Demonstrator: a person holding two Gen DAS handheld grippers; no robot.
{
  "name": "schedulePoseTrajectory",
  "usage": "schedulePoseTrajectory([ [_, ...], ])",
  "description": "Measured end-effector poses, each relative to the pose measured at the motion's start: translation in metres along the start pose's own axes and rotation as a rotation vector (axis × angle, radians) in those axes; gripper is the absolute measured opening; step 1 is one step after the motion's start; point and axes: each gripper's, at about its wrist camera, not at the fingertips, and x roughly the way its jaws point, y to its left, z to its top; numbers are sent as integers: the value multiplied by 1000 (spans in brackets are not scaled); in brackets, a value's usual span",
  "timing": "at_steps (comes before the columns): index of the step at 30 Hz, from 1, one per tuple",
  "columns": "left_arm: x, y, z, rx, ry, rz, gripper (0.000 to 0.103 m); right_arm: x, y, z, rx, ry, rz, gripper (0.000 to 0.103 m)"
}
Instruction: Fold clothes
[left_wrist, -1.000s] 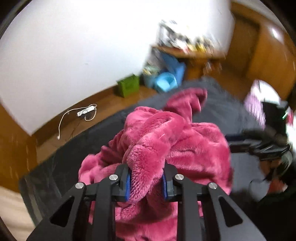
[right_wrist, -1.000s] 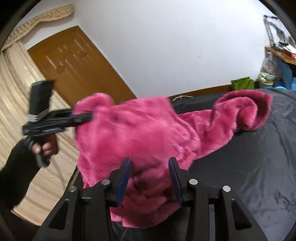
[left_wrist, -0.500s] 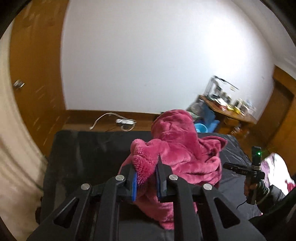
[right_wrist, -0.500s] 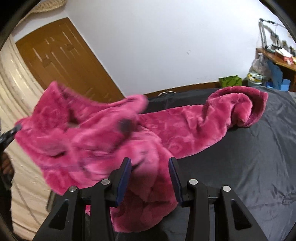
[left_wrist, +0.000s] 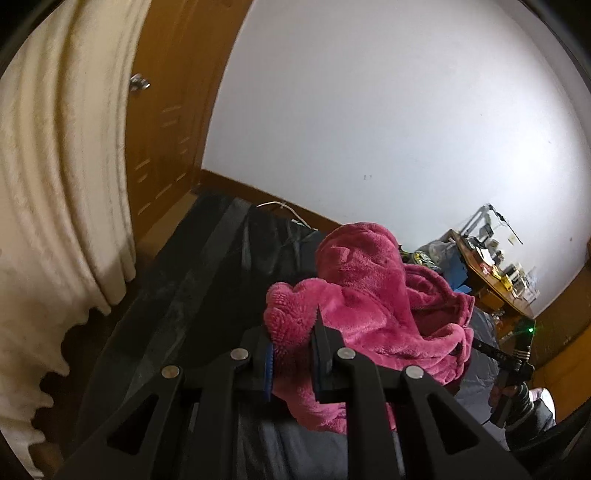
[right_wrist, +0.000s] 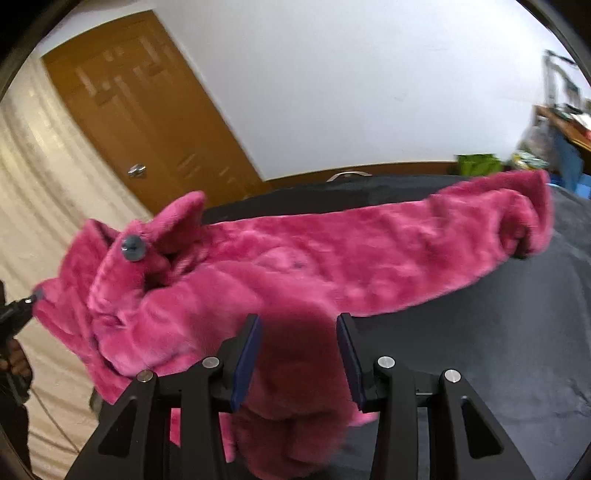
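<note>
A pink fleece garment (right_wrist: 332, 258) hangs stretched between both grippers above a black sheet (right_wrist: 498, 350). My left gripper (left_wrist: 291, 332) is shut on a bunched fold of the fleece (left_wrist: 369, 306); in the right wrist view it shows at the far left edge (right_wrist: 18, 314), gripping the garment's corner. My right gripper (right_wrist: 299, 321) is shut on a thick hanging bundle of the same fleece, which fills the gap between its blue pads. One sleeve (right_wrist: 517, 221) reaches out to the right over the sheet. A grey button (right_wrist: 133, 248) shows near the collar.
A cream curtain (left_wrist: 55, 184) and a wooden door (left_wrist: 166, 110) stand left of the bed. A cluttered desk (left_wrist: 487, 269) and a green bag (right_wrist: 476, 164) are at the far right. A white cable (left_wrist: 280, 206) lies by the wall. A hand (left_wrist: 517, 402) holds the right gripper's handle.
The left gripper has swung leftward toward the curtain and rolled, pulling the fleece with it. The crumpled garment has been drawn out long, and its sleeve now lies straighter across the sheet.
</note>
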Motion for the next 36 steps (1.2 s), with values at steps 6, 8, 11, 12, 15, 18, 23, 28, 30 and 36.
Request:
schedulePoseTrajectory([
  [6,2,22,-5,-73,-10,25,17,59,72,-47,-195,263,152,44],
  [8,6,41,-9,-131,-4,38,17,70,91,-75,-284,361,183,44],
  [11,14,67,-19,-207,16,59,17,75,114,-115,-461,472,177,44],
  [12,16,73,-23,-217,22,68,17,73,117,-119,-493,490,184,44],
  [15,20,78,-31,-211,37,87,17,51,110,-88,-485,421,199,44],
  [18,24,77,-35,-201,46,94,17,39,89,-28,-396,290,188,54],
  [23,24,78,-36,-220,48,96,17,66,74,41,-431,179,112,85],
  [28,24,82,-39,-230,58,128,18,105,70,68,-417,233,167,85],
  [30,25,87,-42,-247,61,140,18,107,62,82,-334,231,240,85],
  [36,38,101,-53,-312,74,185,18,88,53,122,-200,183,388,85],
])
